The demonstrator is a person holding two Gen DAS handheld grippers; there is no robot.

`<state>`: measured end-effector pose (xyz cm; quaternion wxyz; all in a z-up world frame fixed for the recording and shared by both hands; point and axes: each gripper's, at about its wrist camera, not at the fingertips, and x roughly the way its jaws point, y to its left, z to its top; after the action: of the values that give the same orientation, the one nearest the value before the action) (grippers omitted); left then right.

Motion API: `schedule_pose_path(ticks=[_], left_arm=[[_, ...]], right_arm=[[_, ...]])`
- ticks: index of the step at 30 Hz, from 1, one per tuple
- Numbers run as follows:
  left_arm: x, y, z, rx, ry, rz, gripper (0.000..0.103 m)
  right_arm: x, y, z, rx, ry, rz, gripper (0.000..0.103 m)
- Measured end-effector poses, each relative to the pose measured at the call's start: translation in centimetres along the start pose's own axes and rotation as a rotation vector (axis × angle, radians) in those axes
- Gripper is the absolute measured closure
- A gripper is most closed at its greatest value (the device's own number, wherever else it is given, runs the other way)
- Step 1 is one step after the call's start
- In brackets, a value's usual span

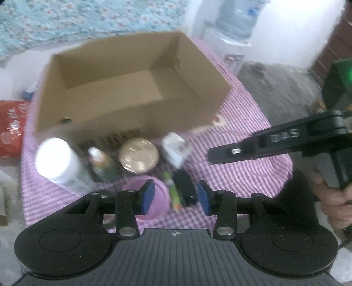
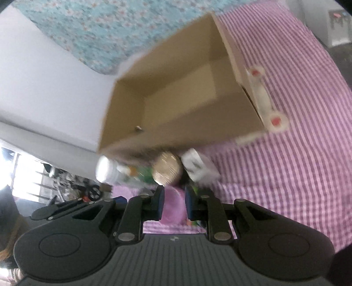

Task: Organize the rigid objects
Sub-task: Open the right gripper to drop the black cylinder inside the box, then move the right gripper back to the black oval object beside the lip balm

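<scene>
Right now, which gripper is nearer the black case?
Left. The left gripper hangs right over the black case; the right gripper sits apart, off to its side.

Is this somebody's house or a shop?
Probably a home, perhaps a bedroom. A blue flowered bedsheet lies behind the table's purple checked cloth, a big clear water-dispenser bottle stands by the white wall, and household bits sit before a brown cardboard box.

White walls (image 2: 44, 72), a floral blue bedspread (image 1: 66, 19), grey floor (image 1: 275, 83), a water dispenser (image 1: 235, 19).
</scene>
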<state>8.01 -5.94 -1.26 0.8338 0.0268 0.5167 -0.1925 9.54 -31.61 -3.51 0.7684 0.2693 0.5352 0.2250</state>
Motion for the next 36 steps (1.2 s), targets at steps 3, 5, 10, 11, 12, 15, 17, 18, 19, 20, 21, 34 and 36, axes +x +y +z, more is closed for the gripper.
schedule_pose_path(ticks=[3, 5, 10, 11, 12, 15, 17, 18, 19, 20, 21, 34, 36], left_arm=[[1.6, -0.8, -0.6, 0.023, 0.01, -0.016, 0.061], [2.6, -1.7, -1.2, 0.041, 0.023, -0.022, 0.061], [4.7, -3.6, -1.9, 0.091, 0.046, -0.023, 0.061], [5.3, -3.8, -1.9, 0.094, 0.058, -0.019, 0.061], [5.7, -3.8, -1.8, 0.095, 0.065, -0.015, 0.061], [6.9, -4.1, -1.9, 0.098, 0.085, 0.009, 0.062], [7.4, -4.2, -2.1, 0.1, 0.095, 0.023, 0.062], [7.6, -4.1, -2.3, 0.1, 0.101, 0.029, 0.062], [7.9, -4.2, -2.2, 0.099, 0.107, 0.034, 0.062], [8.1, -4.1, -2.2, 0.098, 0.113, 0.039, 0.062], [8.3, -4.1, -2.2, 0.096, 0.117, 0.043, 0.062], [8.8, -4.1, -2.4, 0.078, 0.119, 0.061, 0.062], [8.8, -4.1, -2.3, 0.078, 0.117, 0.061, 0.062]], right_arm=[[1.3, -1.7, -0.8, 0.036, 0.029, -0.007, 0.081], [2.3, -2.7, -0.8, 0.06, 0.048, -0.009, 0.081], [4.7, -4.8, -0.9, 0.114, 0.094, 0.008, 0.081], [5.1, -5.2, -0.9, 0.127, 0.104, 0.015, 0.081], [5.5, -5.5, -0.9, 0.136, 0.112, 0.019, 0.081], [6.5, -6.3, -0.9, 0.154, 0.13, 0.023, 0.081], [7.1, -6.8, -0.9, 0.166, 0.139, 0.031, 0.082], [7.3, -7.1, -0.9, 0.176, 0.14, 0.049, 0.082], [7.5, -7.2, -0.8, 0.186, 0.143, 0.063, 0.082], [7.6, -7.5, -0.6, 0.192, 0.143, 0.074, 0.082], [7.7, -7.6, -0.6, 0.195, 0.143, 0.081, 0.082], [6.8, -9.7, -0.1, 0.256, 0.152, 0.219, 0.08], [7.2, -9.3, 0.0, 0.234, 0.151, 0.198, 0.08]])
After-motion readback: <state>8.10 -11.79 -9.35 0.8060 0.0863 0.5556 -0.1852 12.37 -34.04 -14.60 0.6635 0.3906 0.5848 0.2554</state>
